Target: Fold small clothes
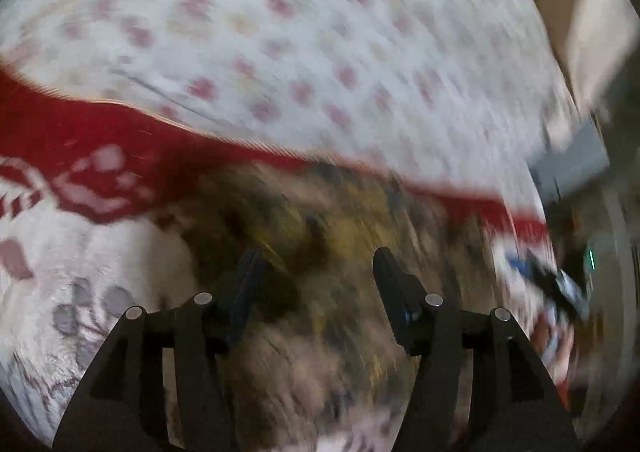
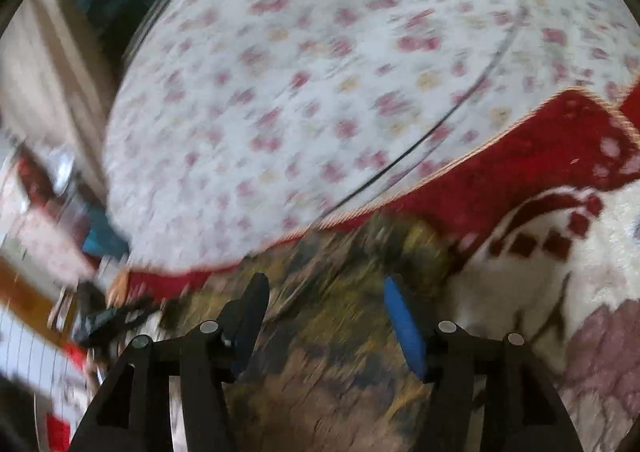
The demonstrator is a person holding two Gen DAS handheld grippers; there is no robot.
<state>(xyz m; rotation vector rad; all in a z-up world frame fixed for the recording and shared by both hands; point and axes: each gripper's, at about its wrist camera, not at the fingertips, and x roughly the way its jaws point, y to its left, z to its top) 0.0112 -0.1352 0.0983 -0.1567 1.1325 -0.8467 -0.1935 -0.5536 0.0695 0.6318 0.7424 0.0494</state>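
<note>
A small garment (image 1: 280, 204) with a brown, yellow and dark mottled print lies on a red and white blanket (image 1: 100, 140); both views are blurred. My left gripper (image 1: 318, 256) hovers over the garment with its jaws apart and no cloth pinched between them. The right wrist view shows the same garment (image 2: 340, 352) on the blanket (image 2: 540, 156). My right gripper (image 2: 325, 280) stands open above it, blue pad showing on one finger (image 2: 404, 320), nothing held. How the garment is folded cannot be made out.
A white sheet with pink flowers (image 1: 320, 32) (image 2: 300, 72) covers the bed beyond the blanket. The bed's edge runs down the right of the left wrist view, with a grey box (image 1: 572, 160) and blurred clutter (image 2: 100, 320) beside it.
</note>
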